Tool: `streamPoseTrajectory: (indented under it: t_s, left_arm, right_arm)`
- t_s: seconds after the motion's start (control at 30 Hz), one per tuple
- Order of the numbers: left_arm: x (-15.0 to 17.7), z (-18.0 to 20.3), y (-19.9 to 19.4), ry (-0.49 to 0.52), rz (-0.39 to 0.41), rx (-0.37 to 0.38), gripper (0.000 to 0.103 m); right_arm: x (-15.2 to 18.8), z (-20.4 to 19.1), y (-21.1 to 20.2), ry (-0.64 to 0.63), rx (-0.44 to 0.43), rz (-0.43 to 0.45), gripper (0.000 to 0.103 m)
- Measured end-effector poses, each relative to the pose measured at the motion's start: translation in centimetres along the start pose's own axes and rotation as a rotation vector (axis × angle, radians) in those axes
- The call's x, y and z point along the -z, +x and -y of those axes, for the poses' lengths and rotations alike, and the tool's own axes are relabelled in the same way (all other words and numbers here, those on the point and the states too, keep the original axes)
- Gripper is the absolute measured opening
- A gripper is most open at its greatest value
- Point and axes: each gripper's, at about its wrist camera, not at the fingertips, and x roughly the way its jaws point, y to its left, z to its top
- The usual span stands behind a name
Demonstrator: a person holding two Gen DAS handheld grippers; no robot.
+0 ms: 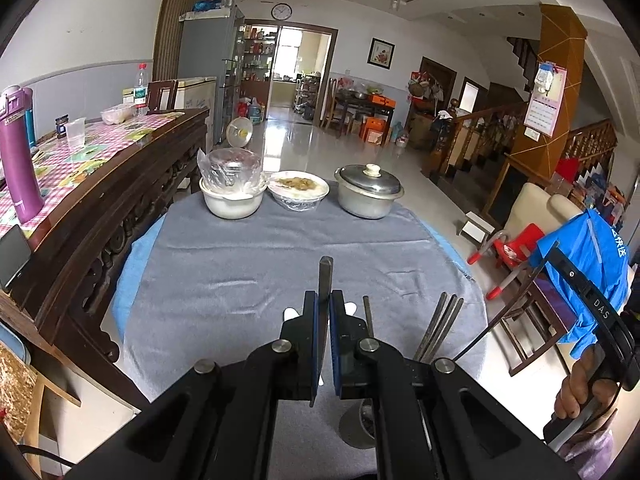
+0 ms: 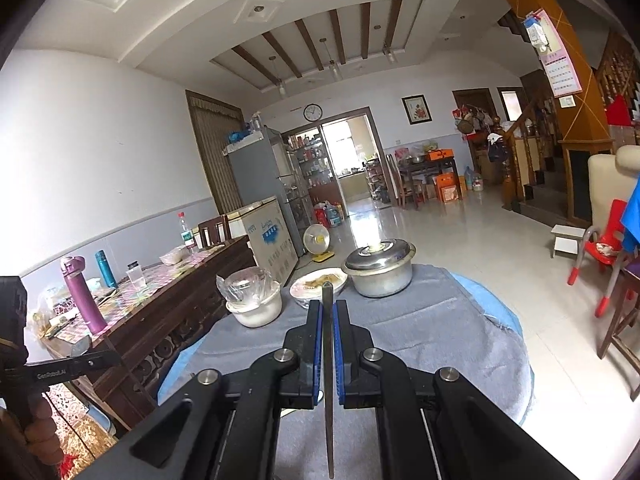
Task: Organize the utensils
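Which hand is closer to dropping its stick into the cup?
Left, probably. The left hand-held gripper holds its utensil right above the holder. The right hand-held gripper is shut on a utensil, no holder in its view.

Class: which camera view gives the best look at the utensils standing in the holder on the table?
The left wrist view: the utensils in the holder stand beside the left tool, their handles plainly visible. The right wrist view does not show them, only the utensil held by the right tool.

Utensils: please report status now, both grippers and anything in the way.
Left gripper shut on one flat metal utensil. Right gripper shut on another. More utensils stand in a holder beside left gripper. Path ahead open.
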Motion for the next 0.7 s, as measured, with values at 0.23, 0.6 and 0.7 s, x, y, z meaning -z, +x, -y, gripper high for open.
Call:
streamPoseTrajectory:
  t_s: [0.23, 0.6, 0.7]
  left_arm:
    - [-0.4, 0.1, -0.4, -0.018, -0.016, 0.027, 0.005]
    - [-1.1, 1.0, -1.7, -0.005, 0.014, 0.055, 0.005]
    - [-1.3, 1.2, -2.1, -0.006, 0.023, 0.068, 0.005]
  right_arm:
    - [-0.7, -0.2, -1.1, -0.008, -0.022, 0.021, 0.006]
    - [-1.9, -0.5, -3.0, 0.01, -0.081, 0.061, 0.006]
    - [-2.3, -0.8, -3.4, 0.016, -0.101, 0.075, 0.006]
